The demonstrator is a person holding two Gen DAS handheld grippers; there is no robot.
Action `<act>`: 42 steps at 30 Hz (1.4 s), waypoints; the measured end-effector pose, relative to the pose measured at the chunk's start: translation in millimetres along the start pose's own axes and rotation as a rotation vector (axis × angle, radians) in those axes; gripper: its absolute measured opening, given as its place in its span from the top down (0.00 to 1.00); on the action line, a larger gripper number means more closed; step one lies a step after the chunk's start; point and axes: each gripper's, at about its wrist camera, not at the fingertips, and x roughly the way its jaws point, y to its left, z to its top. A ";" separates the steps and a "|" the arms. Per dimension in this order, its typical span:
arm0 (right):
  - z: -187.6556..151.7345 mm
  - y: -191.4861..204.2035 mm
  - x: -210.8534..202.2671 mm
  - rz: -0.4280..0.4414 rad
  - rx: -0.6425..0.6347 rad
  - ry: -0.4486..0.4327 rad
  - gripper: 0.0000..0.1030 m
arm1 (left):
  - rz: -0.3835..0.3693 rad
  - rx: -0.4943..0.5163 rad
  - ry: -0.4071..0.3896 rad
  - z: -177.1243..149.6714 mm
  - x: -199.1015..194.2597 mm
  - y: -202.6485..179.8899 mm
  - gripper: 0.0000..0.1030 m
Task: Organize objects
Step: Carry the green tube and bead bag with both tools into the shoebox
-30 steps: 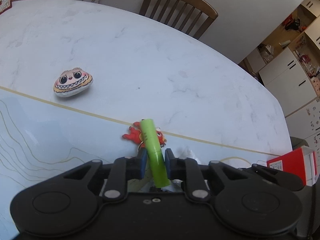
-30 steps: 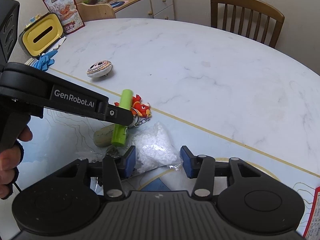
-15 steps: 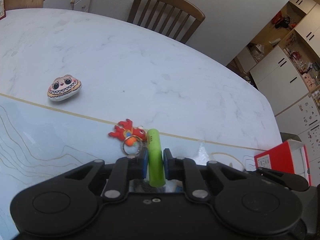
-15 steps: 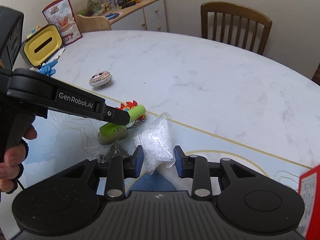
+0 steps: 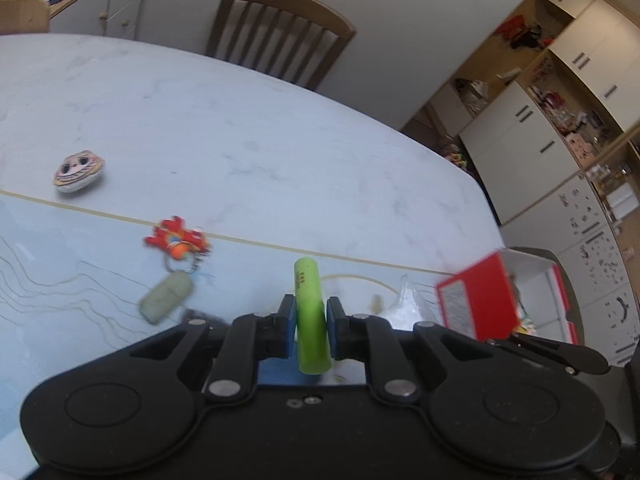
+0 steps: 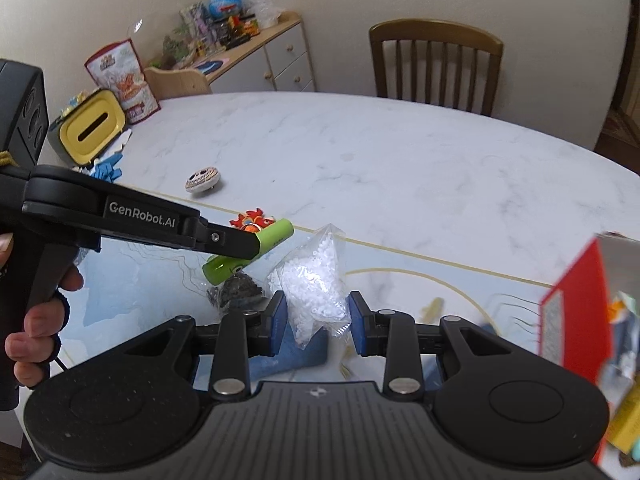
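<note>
My left gripper (image 5: 311,322), clamped on the green tube (image 5: 310,316), has swung right since a second ago; the red box (image 5: 476,300), lower right then, now sits mid-right, its contents blurred. My right gripper (image 6: 316,318), fingers apart earlier, has raised the bead bag (image 6: 316,280), though I cannot tell whether its pads press it. The red charm (image 5: 176,238) lies centre-left on the table (image 5: 280,152).

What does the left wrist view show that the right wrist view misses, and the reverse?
Left wrist only: the grey-green tag under the red charm, and white cupboards.
Right wrist only: a yellow box, dark bead bag, and a hand.
Both: the green tube in the left claw, white bead bag, red box, chair.
</note>
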 end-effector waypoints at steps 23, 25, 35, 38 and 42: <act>-60.6 -139.5 -128.8 -0.115 0.141 -0.090 0.69 | -0.069 0.145 0.022 -42.9 15.6 -151.7 0.87; -65.6 -153.2 -133.6 -0.124 0.154 -0.088 0.69 | -0.076 0.157 0.026 -46.1 20.8 -166.7 0.87; -78.1 -215.1 -150.3 -0.164 0.185 -0.101 0.69 | -0.101 0.206 0.048 -56.0 51.1 -236.7 0.87; -79.3 -234.7 -149.3 -0.178 0.191 -0.096 0.69 | -0.099 0.223 0.059 -59.9 63.0 -254.1 0.87; -79.2 -259.1 -142.7 -0.188 0.205 -0.082 0.69 | -0.084 0.239 0.088 -68.1 82.2 -272.6 0.87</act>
